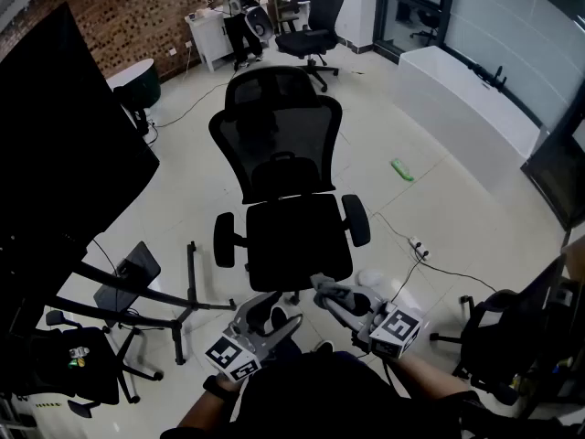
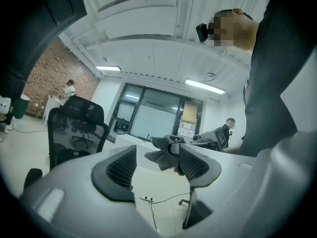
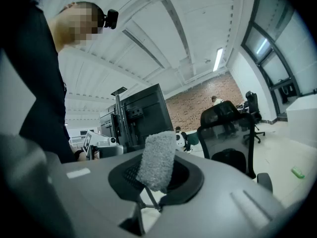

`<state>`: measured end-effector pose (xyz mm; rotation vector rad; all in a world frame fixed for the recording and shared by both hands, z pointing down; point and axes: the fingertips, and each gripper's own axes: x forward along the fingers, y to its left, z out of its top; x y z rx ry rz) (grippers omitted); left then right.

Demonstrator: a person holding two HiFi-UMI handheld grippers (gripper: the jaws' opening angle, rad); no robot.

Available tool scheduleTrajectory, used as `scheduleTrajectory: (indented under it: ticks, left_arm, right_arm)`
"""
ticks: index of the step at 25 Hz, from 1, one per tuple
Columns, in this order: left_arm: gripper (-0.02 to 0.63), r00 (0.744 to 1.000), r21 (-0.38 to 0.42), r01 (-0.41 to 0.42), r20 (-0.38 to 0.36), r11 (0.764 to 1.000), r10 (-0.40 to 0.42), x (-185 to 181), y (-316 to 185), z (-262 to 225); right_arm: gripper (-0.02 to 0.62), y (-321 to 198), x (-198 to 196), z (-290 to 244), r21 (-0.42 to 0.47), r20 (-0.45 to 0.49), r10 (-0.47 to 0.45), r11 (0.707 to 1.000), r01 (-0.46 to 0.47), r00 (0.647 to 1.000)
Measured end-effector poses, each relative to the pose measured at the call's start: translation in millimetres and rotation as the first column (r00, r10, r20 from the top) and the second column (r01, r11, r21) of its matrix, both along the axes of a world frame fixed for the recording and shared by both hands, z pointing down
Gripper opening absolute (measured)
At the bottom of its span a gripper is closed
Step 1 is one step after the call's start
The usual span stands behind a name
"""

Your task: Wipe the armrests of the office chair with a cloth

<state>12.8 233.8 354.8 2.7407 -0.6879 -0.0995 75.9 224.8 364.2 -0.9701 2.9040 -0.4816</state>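
Note:
The black mesh office chair (image 1: 285, 190) stands in front of me, its left armrest (image 1: 225, 239) and right armrest (image 1: 356, 219) both bare. My right gripper (image 1: 326, 291) hovers just short of the seat's front edge, shut on a grey cloth (image 1: 320, 284). In the right gripper view the cloth (image 3: 157, 160) sticks up from between the closed jaws of the right gripper (image 3: 157, 176), and the chair (image 3: 229, 138) is to the right. My left gripper (image 1: 285, 323) is beside it, lower and to the left. In its own view the left gripper (image 2: 156, 165) is open and empty, with the cloth (image 2: 166, 150) beyond.
A big black screen on a stand (image 1: 64, 154) fills the left. Stand legs (image 1: 187, 300) lie left of the chair. A power strip with cable (image 1: 418, 244) and a green object (image 1: 401, 169) are on the floor right. Other chairs (image 1: 311, 26) and a person (image 1: 233, 7) are far back.

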Motion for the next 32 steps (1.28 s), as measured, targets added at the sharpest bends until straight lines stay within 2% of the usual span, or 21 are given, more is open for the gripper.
scheduleTrajectory:
  ticks: [5, 9, 15, 19, 26, 32]
  left_arm:
    - [0.296, 1.0, 0.001, -0.007, -0.008, 1.0, 0.007, -12, -41, 6]
    - [0.296, 0.999, 0.0, -0.034, -0.019, 0.999, 0.034, -19, -82, 9]
    - [0.295, 0.994, 0.01, -0.105, -0.038, 0.994, 0.105, -29, -154, 1]
    - [0.295, 0.987, 0.03, -0.158, -0.035, 0.987, 0.159, -43, -198, -4]
    - [0.295, 0.984, 0.006, -0.178, -0.015, 0.984, 0.178, -68, -248, 1]
    - [0.295, 0.984, -0.025, -0.179, -0.016, 0.984, 0.179, -57, -271, 8]
  right_arm:
    - [0.037, -37, -13, 2, 0.008, 0.001, 0.005, 1.0, -0.005, 1.0]
    - [0.037, -71, -20, 8, -0.004, -0.032, 0.03, 1.0, -0.03, 0.999]
    - [0.037, -136, -41, 8, -0.016, -0.072, 0.059, 0.998, -0.061, 0.996]
    - [0.037, -187, -56, -2, 0.001, -0.062, 0.103, 0.995, -0.103, 0.993]
    - [0.037, -239, -71, -6, 0.01, -0.061, 0.148, 0.989, -0.147, 0.987]
    - [0.038, -260, -62, -3, -0.01, -0.065, 0.146, 0.989, -0.147, 0.987]
